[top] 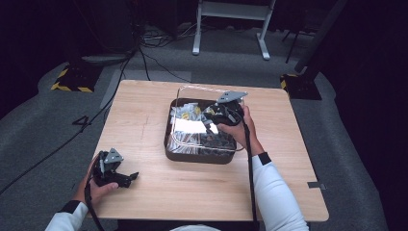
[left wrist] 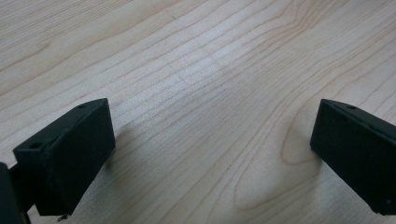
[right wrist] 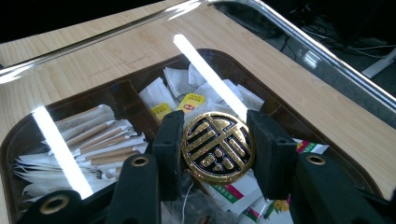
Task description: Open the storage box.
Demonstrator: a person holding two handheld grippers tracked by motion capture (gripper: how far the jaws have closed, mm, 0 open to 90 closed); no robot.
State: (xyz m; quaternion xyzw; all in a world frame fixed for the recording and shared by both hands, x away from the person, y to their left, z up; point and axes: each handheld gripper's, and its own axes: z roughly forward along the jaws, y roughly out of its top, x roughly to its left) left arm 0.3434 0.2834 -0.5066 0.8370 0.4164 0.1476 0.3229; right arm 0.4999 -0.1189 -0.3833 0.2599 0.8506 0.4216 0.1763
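The left gripper [top: 129,177] rests on the tabletop [top: 144,130], jaws wide and empty. Further right, the right gripper [right wrist: 218,148] has its jaws clamped on the gold knob [right wrist: 218,146] of the box's clear lid [right wrist: 299,88]; a tilted lift could let the round knob slip

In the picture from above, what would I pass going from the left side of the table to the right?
Left gripper in the person's left hand, resting low on the wooden table → dark tray of paper packets under a clear lid → right gripper clamped on the lid's round gold knob → bare table to the right edge.
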